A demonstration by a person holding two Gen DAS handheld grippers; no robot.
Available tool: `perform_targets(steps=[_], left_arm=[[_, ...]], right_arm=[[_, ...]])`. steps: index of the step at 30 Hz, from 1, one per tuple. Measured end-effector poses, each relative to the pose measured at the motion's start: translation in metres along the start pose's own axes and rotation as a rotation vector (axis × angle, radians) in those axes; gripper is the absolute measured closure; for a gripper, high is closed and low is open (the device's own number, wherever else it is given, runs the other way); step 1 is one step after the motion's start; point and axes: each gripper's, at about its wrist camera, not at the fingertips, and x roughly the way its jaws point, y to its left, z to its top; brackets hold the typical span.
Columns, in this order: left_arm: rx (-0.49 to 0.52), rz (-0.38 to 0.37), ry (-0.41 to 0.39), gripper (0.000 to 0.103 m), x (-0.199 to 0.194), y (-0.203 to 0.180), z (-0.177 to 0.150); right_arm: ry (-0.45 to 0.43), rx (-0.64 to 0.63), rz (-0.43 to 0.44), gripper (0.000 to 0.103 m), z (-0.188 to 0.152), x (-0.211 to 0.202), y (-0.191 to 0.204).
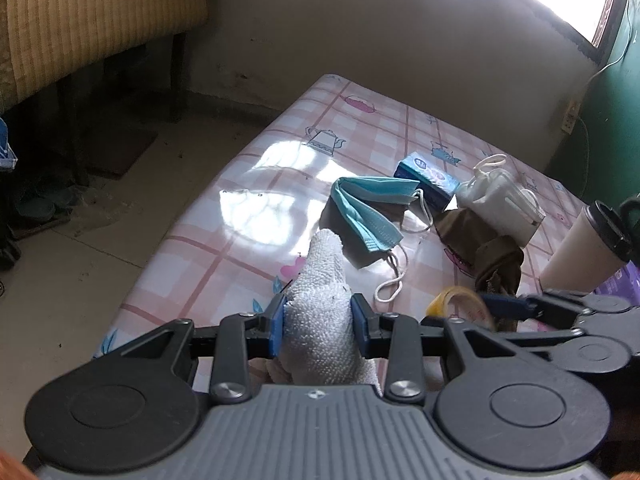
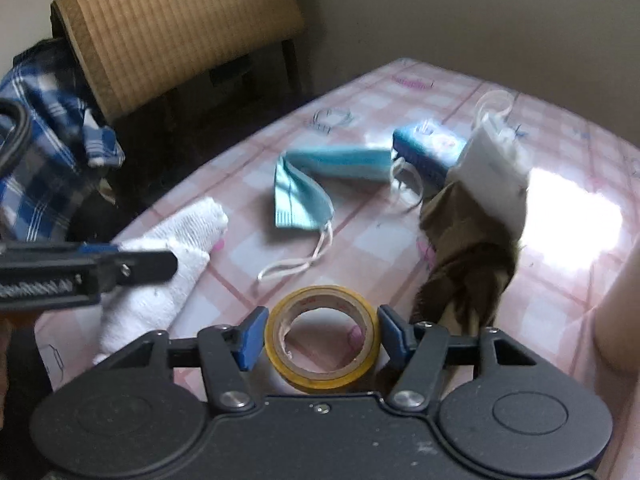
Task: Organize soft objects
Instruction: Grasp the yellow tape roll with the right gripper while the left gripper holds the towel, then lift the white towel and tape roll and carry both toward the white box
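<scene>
My left gripper [image 1: 318, 326] is shut on a white terry towel [image 1: 324, 300], held over the near part of the pink checked table [image 1: 200, 248]. The towel also shows at the left of the right wrist view [image 2: 168, 256]. My right gripper [image 2: 322, 334] has its jaws around a yellow tape roll [image 2: 322, 338] and touching its sides. A blue face mask [image 1: 366, 212] lies in the middle of the table; it also shows in the right wrist view [image 2: 308, 188]. A brown cloth [image 2: 464, 248] lies to the right, partly under a white mask [image 2: 496, 168].
A blue tissue pack [image 1: 426, 178] lies behind the blue mask. A white tumbler with a black lid [image 1: 588, 248] stands at the table's right. A chair with a striped cover [image 2: 176, 28] and a blue plaid cloth [image 2: 48, 136] are beyond the table's left edge.
</scene>
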Motion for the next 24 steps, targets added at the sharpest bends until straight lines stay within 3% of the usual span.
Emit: perform_targets(steps=[7,13,24], left_arm=[[0.029,-0.006,-0.036,0.067,-0.011,-0.019,0.017],[0.072,-0.049,-0.089,0.067,-0.025,-0.048,0.05],[0.141,-0.042,-0.088,0.067,-0.01,-0.106,0.092]], right_arm=[[-0.088,0.006,-0.073,0.032,0.03,-0.044,0.005],[-0.141,0.07,-0.122,0.032,0.059,-0.077,-0.011],[-0.123,0.16,-0.288,0.032,0.084,-0.105,-0.059]])
